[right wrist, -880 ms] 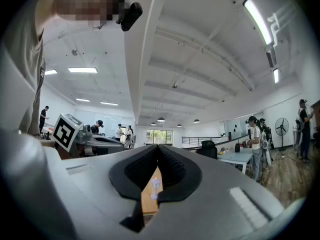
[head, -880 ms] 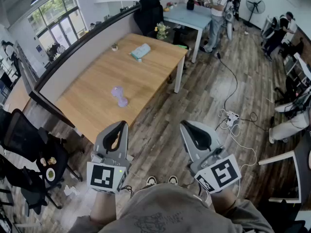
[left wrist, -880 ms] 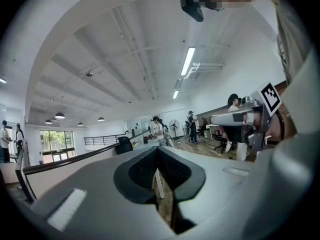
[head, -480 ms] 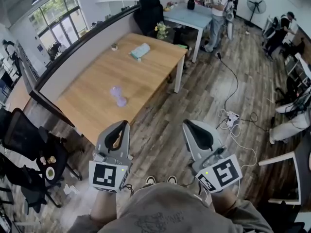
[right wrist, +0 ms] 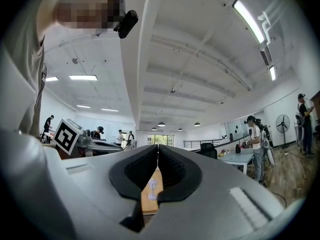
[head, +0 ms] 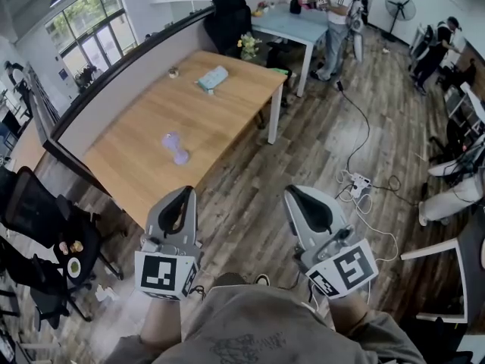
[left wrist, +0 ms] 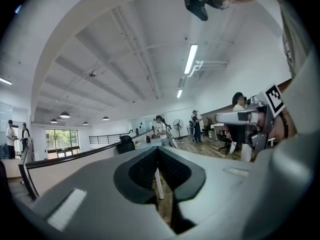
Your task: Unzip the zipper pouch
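Observation:
A teal pouch [head: 211, 78] lies flat near the far end of the long wooden table [head: 136, 165]. Closer to me on the same table sits a small purple dumbbell-shaped thing [head: 175, 147], which also shows between the right jaws as the purple thing [right wrist: 152, 187]. I hold both grippers low over the floor, well short of the table. My left gripper [head: 184, 191] points at the table's near corner, shut and empty. My right gripper [head: 292, 191] hangs over the wood floor, also shut with nothing in it. In the gripper views the left gripper [left wrist: 157, 149] and the right gripper [right wrist: 158, 146] show closed pads.
A black office chair [head: 38, 218] stands left of the table's near end. A flower pot [head: 247, 46] sits past the far end. A light blue table [head: 292, 23] with a person [head: 336, 14] beside it stands farther back. A power strip [head: 358, 183] and cables lie on the floor to the right.
The table and its objects have slid slightly left in the head view, and my shoes have nearly dropped out of sight. Both grippers stay shut in about the same place.

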Demonstrator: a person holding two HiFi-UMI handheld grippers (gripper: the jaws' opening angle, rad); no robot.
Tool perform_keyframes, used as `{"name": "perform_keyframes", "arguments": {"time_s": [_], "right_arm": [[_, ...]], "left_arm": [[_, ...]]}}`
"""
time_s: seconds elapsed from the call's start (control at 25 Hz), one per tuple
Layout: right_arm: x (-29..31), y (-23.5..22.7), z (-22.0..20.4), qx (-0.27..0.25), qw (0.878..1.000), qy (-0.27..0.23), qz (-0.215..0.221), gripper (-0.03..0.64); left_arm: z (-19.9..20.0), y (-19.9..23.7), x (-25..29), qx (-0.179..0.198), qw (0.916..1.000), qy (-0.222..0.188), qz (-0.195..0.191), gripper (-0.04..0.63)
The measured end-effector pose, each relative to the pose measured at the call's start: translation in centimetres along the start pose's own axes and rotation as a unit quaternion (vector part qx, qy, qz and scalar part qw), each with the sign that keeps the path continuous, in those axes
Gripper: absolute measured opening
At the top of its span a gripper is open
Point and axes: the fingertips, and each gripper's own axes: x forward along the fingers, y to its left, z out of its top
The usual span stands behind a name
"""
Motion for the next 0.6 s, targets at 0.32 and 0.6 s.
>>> {"name": "perform_keyframes", "arguments": {"time_s": [0.32,0.6], "right_arm": [[-1.6,-3.7,0.2,-0.005,0.999,-0.017,-0.044,0.215],[0.4,-6.3,-1.7,-0.007,0.999,0.001,-0.040,0.215]], "left_arm": [[0.8,-0.1,1.3,-0.028,0.9982,-0.024,0.048,0.215],[-0.3,1.2,4.2,-0.016,0.9978,-0.019,0.061,0.230]]}}
